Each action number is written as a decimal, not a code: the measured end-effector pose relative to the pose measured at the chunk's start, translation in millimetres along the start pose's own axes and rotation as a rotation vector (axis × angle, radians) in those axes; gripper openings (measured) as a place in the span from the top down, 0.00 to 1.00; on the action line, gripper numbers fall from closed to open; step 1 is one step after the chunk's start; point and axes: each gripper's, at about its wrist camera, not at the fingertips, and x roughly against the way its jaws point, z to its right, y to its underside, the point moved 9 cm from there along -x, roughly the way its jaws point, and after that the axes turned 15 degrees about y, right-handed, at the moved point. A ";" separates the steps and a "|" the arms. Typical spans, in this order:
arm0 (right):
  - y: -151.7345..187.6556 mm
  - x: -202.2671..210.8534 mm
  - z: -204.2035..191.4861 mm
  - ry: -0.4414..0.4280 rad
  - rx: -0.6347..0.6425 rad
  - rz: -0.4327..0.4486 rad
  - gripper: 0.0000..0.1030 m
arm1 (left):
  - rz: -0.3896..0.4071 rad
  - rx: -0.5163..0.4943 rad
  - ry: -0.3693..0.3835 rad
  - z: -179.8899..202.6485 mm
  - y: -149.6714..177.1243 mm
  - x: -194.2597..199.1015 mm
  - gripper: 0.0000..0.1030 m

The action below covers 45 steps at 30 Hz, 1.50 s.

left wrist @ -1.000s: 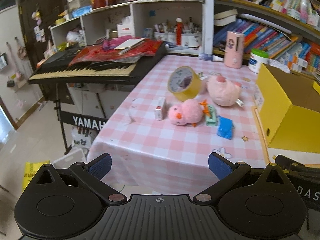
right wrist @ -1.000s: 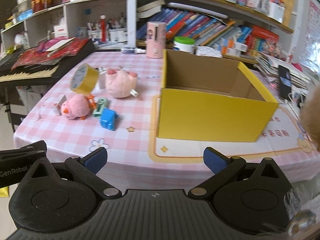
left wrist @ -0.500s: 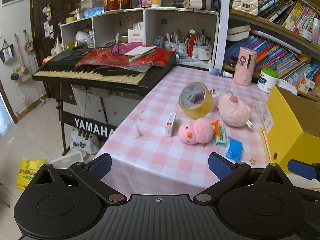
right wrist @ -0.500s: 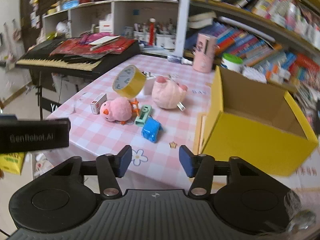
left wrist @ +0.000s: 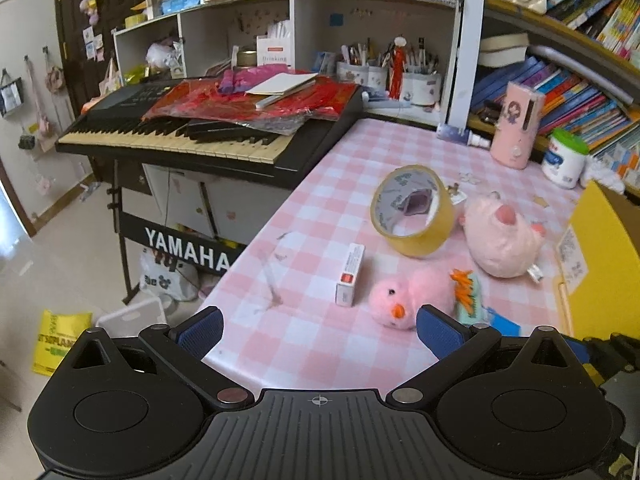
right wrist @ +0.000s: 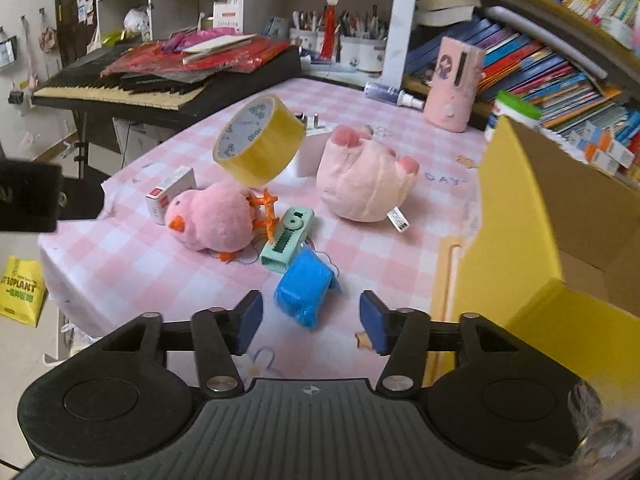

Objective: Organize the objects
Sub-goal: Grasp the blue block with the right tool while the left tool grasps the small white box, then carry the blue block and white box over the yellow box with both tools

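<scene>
Nothing has gone into the yellow box (right wrist: 516, 240) at the right yet, as far as its visible inside shows; every loose item lies on the pink checked table (right wrist: 400, 92), so I judge the sorting barely begun. From large to small: the pale plush (right wrist: 362, 178) far of centre, the tape roll (right wrist: 258, 146) tilted on edge, the pink chick (right wrist: 214, 220) with beak pointing near-left, the green dispenser (right wrist: 288, 240), and the blue pack (right wrist: 306, 290). That pack lies nearest, long axis running from near to far-right. The right gripper (right wrist: 310, 322), jaws just opening a little, half-spread and empty, lines up on it. The left gripper (left wrist: 318, 330) stands wide, empty, near the chick.
</scene>
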 end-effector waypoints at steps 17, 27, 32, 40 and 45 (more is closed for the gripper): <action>-6.3 -36.3 3.9 -0.167 0.026 -0.085 0.65 | -0.051 -0.018 -0.030 -0.4 -35.0 -74.6 0.17; -10.2 19.9 10.4 -0.180 0.059 0.018 0.65 | -0.182 -0.051 0.072 -6.2 -9.2 -119.9 0.88; -6.8 42.3 19.3 -0.139 0.024 0.024 0.65 | -0.099 -0.041 0.115 -13.0 -12.7 -98.0 0.88; -1.3 80.6 45.1 -0.069 -0.105 -0.008 0.65 | 0.058 0.066 0.234 -11.0 -29.6 4.4 0.88; 11.6 105.5 59.5 0.016 -0.159 -0.002 0.65 | 0.034 0.041 0.320 9.9 -2.9 45.0 0.88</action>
